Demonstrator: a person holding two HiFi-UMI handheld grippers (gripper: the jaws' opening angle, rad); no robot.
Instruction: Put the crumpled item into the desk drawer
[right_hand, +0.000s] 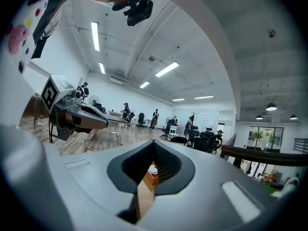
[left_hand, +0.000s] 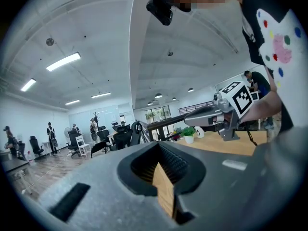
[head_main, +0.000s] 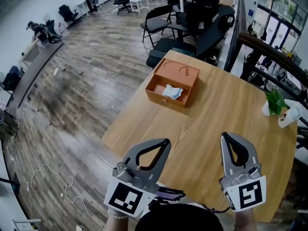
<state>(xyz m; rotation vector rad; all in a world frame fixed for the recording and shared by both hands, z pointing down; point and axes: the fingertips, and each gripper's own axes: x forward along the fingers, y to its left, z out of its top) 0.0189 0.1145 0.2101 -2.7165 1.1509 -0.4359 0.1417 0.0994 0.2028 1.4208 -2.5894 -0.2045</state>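
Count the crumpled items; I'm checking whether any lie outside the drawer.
1: the crumpled item lies inside the open drawer on the table. More could be hidden under it.

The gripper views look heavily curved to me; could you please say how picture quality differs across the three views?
Head view: even light, sharp on the drawer and crumpled item, mild bending at the edges. Left gripper view: fisheye with black corners, the left gripper soft up close. Right gripper view: same fisheye, one ceiling light strip very bright.
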